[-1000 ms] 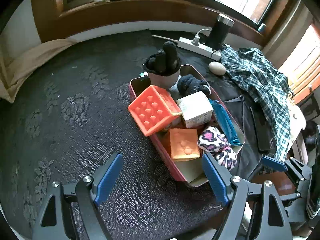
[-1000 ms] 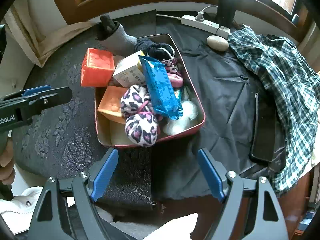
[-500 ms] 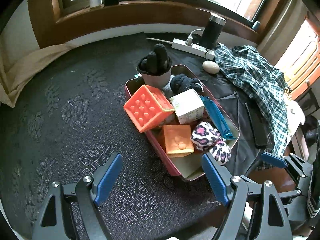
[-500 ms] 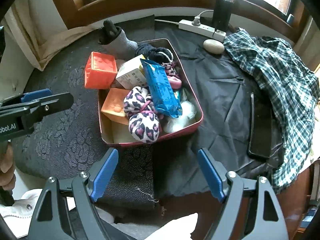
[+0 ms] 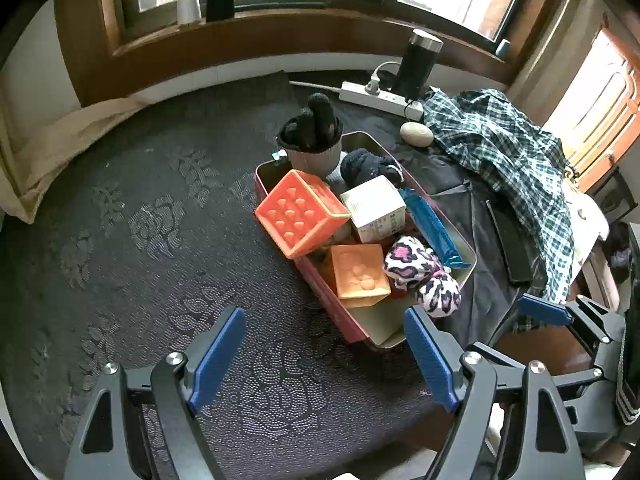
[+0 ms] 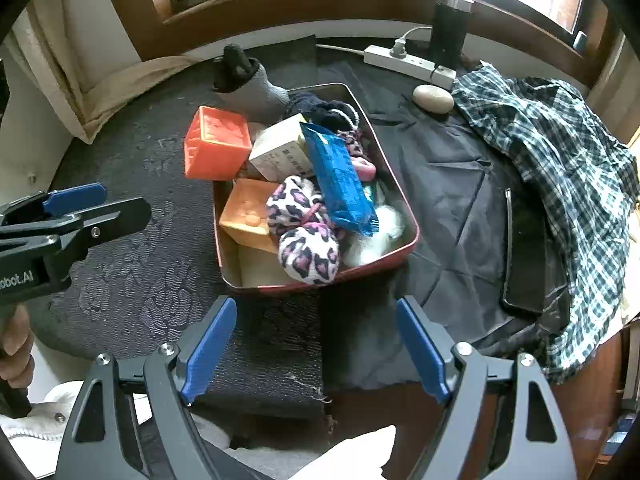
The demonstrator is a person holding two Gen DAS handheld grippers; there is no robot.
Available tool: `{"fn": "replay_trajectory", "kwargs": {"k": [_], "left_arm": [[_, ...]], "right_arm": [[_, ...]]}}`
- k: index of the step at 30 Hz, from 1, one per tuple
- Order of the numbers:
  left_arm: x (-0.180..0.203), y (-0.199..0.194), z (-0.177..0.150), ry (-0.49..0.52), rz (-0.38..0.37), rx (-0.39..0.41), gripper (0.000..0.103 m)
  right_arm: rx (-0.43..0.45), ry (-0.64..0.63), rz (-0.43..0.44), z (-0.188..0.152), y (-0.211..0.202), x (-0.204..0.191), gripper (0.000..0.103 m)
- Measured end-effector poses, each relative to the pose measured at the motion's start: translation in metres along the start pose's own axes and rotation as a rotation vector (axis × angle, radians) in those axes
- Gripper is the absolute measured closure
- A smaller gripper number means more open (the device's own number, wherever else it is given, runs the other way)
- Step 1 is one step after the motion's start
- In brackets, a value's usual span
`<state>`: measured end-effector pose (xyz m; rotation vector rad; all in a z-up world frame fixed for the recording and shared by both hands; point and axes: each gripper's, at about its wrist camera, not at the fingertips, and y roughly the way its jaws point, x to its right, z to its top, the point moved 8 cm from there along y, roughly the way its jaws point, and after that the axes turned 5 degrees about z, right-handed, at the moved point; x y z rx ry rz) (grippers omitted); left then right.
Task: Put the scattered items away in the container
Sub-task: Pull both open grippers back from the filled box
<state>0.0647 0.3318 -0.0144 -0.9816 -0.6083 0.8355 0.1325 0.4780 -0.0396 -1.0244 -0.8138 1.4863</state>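
- Although the red tin (image 6: 404, 250) already holds most of the clutter, your likeliest next pick is the orange cube (image 6: 216, 144), which sits propped on the tin's left rim and leans out over the dark patterned cloth (image 5: 140, 240).
- It looks like a soft, light, hollow toy block with moulded bumps; expect the walls to give, so close across two opposite flat faces near the middle, not on a corner, and squeeze gently.
- Beside it inside the tin lie a paler orange block (image 6: 246, 212), a small white carton (image 6: 280, 154), a blue wrapped packet (image 6: 340, 184) and a leopard-print fabric piece (image 6: 306, 232), all light; the packet's film is probably slippery.
- A grey sock (image 6: 260, 88) with a black item stuffed in it leans at the tin's far end, partly outside; it is limp, so pinch a thick bunch of it.
- Your left gripper (image 5: 320, 356) hangs with jaws wide and nothing between them, short of the tin's near corner.
- Your right gripper (image 6: 316, 340) is likewise wide apart and empty, short of the tin's near wall.
- Off the tin, a plaid shirt (image 6: 560, 152), a phone (image 6: 524, 248) and a power strip (image 6: 408, 60) lie to the right.
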Motion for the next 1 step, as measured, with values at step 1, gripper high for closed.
{"fn": "replay_trajectory", "kwargs": {"k": [1], "left_arm": [[-0.0013,-0.0011,-0.0002,0.003,0.002,0.003,0.02]], "right_arm": [[-0.001,-0.003,0.002,0.0005,0.0005,-0.0022,0.019]]}}
